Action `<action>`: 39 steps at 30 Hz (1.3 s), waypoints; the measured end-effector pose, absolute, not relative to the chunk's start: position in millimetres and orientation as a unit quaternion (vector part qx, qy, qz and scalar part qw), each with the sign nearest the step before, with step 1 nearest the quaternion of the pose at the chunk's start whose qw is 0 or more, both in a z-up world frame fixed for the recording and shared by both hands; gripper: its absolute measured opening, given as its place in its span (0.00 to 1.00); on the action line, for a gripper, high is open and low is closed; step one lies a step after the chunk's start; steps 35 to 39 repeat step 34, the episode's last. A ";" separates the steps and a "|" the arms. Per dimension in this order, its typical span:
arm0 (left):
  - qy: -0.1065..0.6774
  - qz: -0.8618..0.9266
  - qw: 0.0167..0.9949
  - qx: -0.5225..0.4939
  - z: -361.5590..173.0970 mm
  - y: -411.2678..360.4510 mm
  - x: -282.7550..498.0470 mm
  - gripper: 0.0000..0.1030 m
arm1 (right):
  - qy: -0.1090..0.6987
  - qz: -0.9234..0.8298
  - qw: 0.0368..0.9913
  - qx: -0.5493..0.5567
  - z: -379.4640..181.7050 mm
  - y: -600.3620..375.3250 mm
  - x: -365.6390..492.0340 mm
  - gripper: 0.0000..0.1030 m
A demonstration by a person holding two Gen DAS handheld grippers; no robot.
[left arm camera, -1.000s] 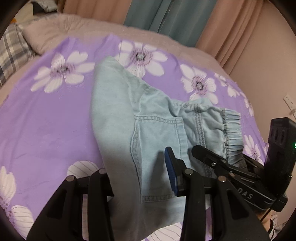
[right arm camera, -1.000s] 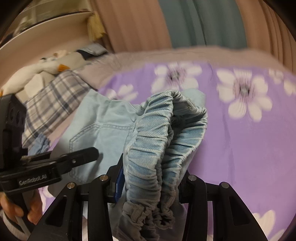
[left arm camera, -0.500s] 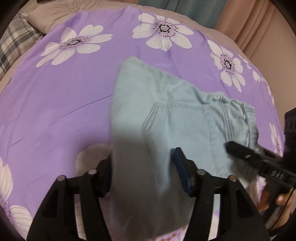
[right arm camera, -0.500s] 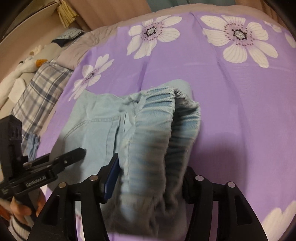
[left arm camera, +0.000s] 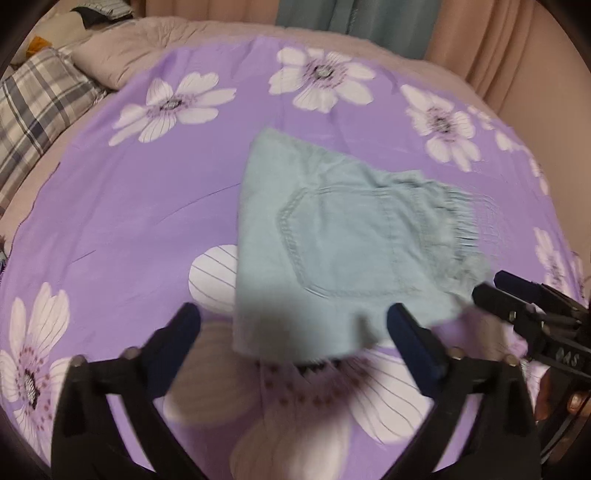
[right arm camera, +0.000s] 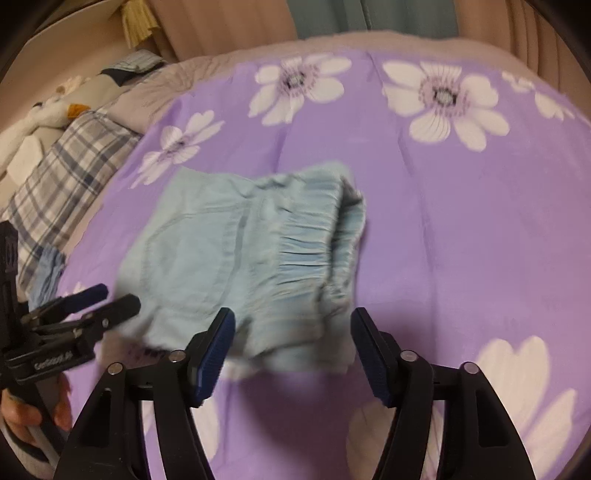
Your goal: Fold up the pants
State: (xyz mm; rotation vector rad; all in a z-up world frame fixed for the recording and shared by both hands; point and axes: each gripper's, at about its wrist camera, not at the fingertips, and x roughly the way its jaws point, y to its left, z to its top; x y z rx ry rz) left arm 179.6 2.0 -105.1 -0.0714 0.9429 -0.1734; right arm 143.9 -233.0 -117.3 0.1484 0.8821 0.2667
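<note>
The light blue denim pants lie folded into a small bundle on the purple flowered bedsheet, back pocket up and elastic waistband on the right. My left gripper hovers over their near edge, jaws opening wide, pads off the cloth. In the right wrist view the pants lie ahead with the gathered waistband nearest. My right gripper straddles the near edge of that waistband, jaws opening, pads not pressing it. Each gripper shows in the other's view: the right gripper and the left gripper.
A plaid pillow and a beige blanket lie at the far left of the bed. A plush toy sits beyond the pillow. Curtains hang behind the bed. A hand holds the left gripper.
Both grippers have opened and let go of the pants, which now rest on the sheet. Both have drawn back toward the near edge of the bundle.
</note>
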 end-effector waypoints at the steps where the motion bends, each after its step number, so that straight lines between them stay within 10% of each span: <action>1: 0.448 -0.082 0.890 -0.034 -98.7 2.1 172.0 0.99 | 0.423 0.131 0.894 0.072 -113.7 -230.4 140.0 0.87; 39: 0.411 -0.037 0.911 -0.005 -29.3 -5.3 60.0 0.99 | 0.381 0.142 0.913 0.033 -59.1 -196.3 39.1 0.99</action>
